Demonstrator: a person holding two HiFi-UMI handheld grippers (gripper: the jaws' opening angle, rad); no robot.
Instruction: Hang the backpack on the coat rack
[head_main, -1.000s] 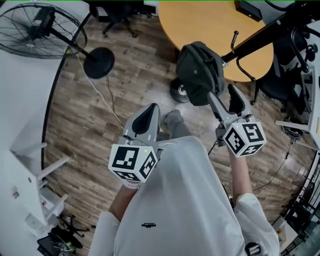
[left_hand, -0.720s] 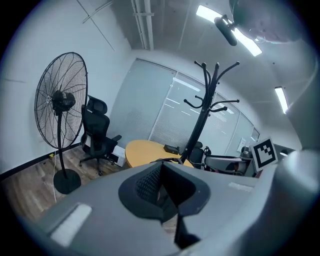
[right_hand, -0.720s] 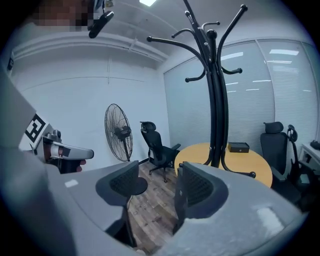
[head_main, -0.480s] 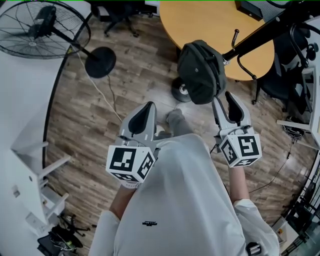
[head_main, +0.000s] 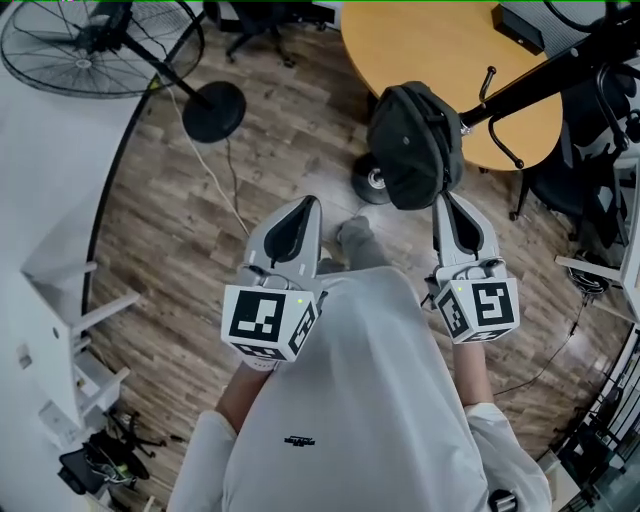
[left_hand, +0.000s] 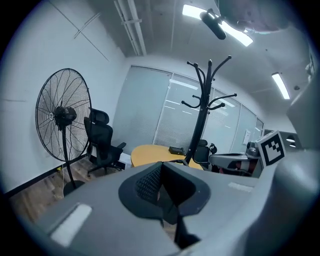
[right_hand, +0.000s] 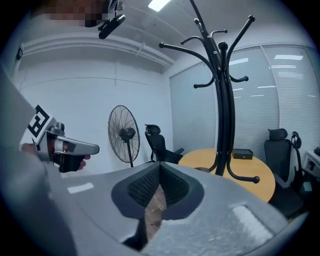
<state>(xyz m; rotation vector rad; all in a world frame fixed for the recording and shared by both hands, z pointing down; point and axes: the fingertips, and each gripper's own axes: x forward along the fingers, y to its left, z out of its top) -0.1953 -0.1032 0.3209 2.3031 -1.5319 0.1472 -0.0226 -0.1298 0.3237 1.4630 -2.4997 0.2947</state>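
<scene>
A dark backpack (head_main: 412, 145) hangs from a hook of the black coat rack (head_main: 545, 80), in front of the round table. My right gripper (head_main: 447, 200) sits just below the bag, jaws shut with nothing between them, apart from the fabric. My left gripper (head_main: 305, 205) is held level beside it, also shut and empty. In the left gripper view the coat rack (left_hand: 202, 115) rises beyond the closed left gripper (left_hand: 161, 172). The right gripper view shows the coat rack (right_hand: 223, 110) close ahead of the shut right gripper (right_hand: 159, 172); the bag is out of that view.
A round wooden table (head_main: 440, 40) stands behind the rack, whose base (head_main: 372, 182) rests on the wood floor. A standing fan (head_main: 95, 45) with a round foot (head_main: 214, 110) and a trailing cable is at the left. Office chairs (head_main: 585, 170) crowd the right; white shelving (head_main: 60, 330) lines the left wall.
The right gripper's jaws, wide open by the bag's lower edge, have closed and drawn back a little toward me. The backpack stays hanging. The left gripper has hardly moved.
</scene>
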